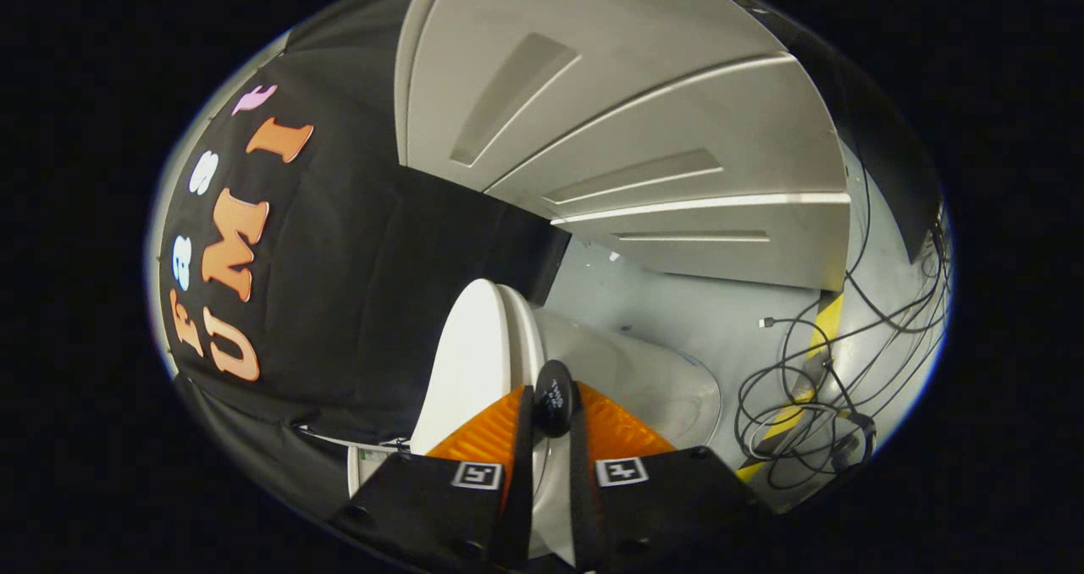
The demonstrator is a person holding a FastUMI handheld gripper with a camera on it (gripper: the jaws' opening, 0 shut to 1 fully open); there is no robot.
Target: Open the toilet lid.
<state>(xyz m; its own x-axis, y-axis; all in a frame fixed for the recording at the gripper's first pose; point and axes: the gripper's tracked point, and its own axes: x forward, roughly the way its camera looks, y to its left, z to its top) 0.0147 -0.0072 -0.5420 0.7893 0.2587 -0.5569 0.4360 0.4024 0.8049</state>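
White toilet lid (474, 362) in claw (552, 405).

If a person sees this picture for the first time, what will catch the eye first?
First, the hand-held gripper: its orange fingers are shut on the white toilet lid, pinching its edge, with the lid raised nearly upright. Beyond them lies the toilet bowl, and further off a tangle of black cables on the grey floor.
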